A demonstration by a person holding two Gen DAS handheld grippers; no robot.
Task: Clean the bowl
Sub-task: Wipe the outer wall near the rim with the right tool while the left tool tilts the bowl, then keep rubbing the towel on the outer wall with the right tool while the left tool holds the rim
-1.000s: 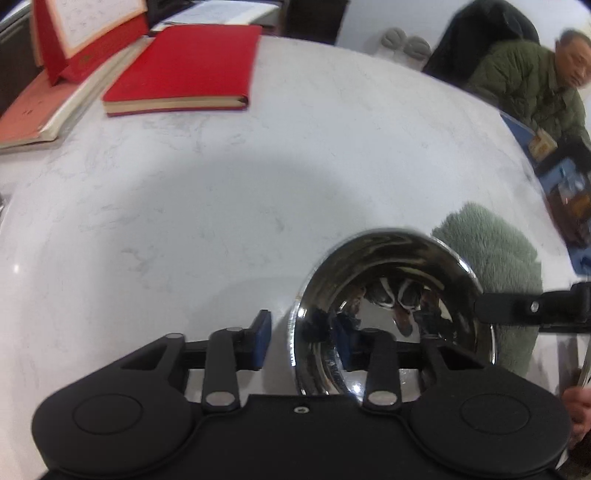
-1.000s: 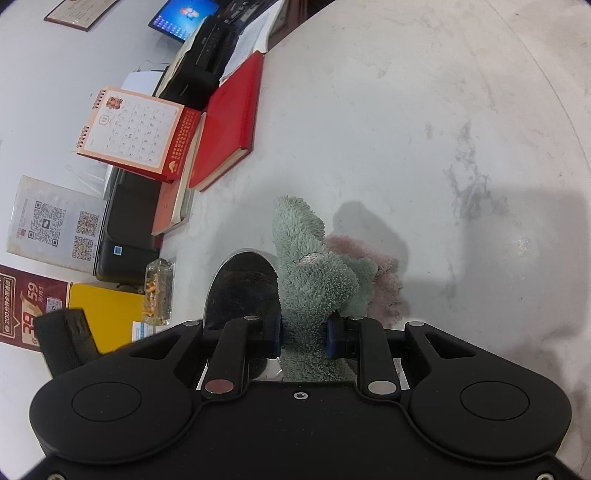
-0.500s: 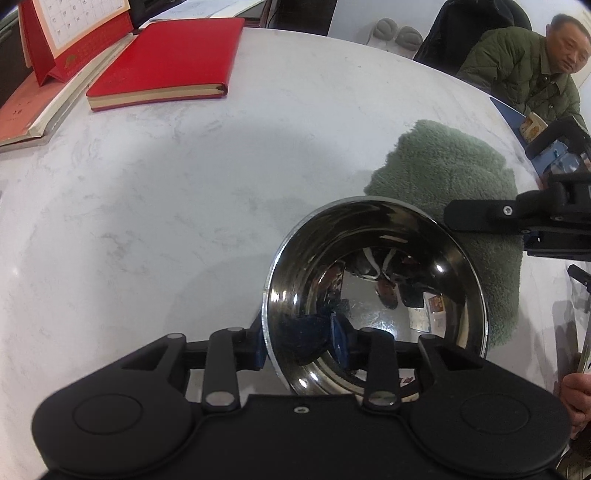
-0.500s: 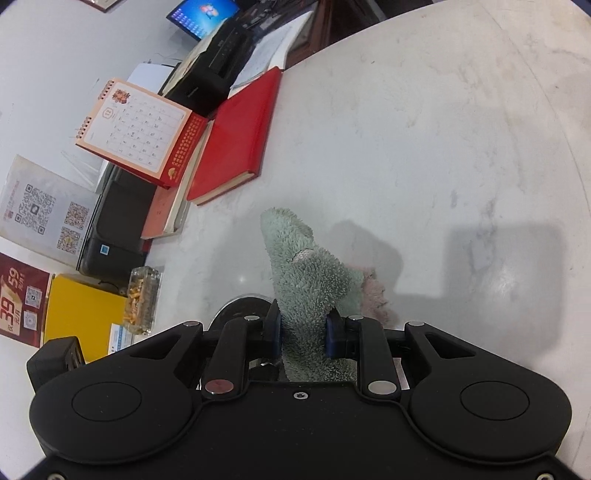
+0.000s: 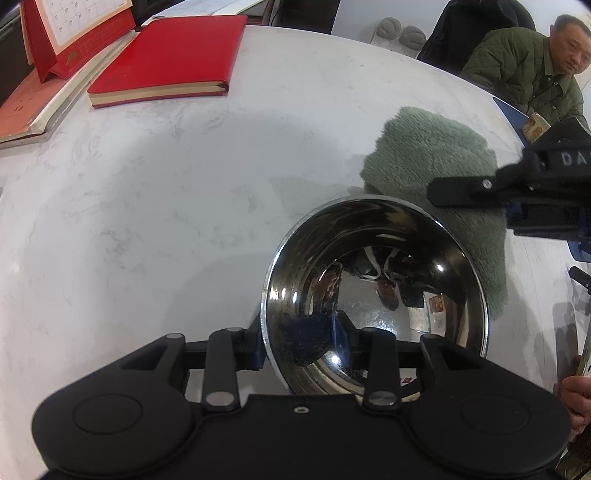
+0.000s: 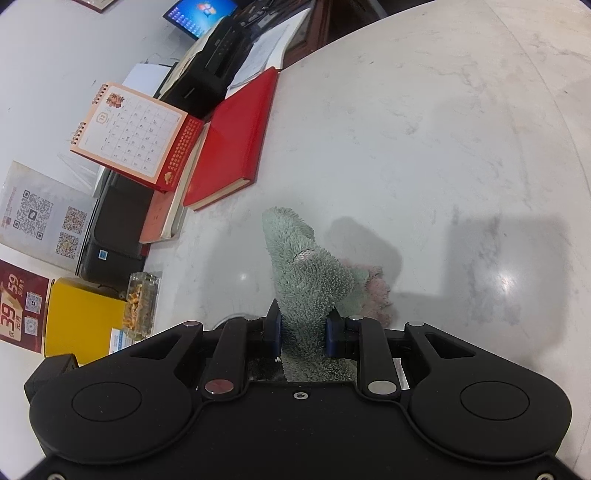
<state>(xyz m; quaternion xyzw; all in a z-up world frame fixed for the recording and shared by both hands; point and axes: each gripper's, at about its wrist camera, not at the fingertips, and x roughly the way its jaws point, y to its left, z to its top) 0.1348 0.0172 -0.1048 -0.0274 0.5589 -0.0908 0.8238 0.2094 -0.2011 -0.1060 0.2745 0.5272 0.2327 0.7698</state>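
A shiny steel bowl (image 5: 373, 295) is tilted up off the white marble table (image 5: 147, 221), its inside facing me. My left gripper (image 5: 299, 343) is shut on the bowl's near rim, one finger outside and one inside. A fluffy green cloth (image 5: 436, 166) hangs behind the bowl's far right rim, from my right gripper (image 5: 513, 192). In the right wrist view, my right gripper (image 6: 303, 328) is shut on the green cloth (image 6: 306, 273), which droops toward the table and shows a pink side (image 6: 373, 291). The bowl is almost wholly hidden in that view.
A red book (image 5: 166, 55) and a desk calendar (image 5: 74, 33) lie at the table's far left. A person in a green jacket (image 5: 524, 74) sits beyond the far edge. A yellow box (image 6: 81, 325), a glass jar (image 6: 142, 302) and a black printer (image 6: 110, 229) stand to the left.
My left gripper went from open around the bowl's rim to shut on it, and tipped the bowl up. The right gripper lifted the cloth higher and away from the bowl.
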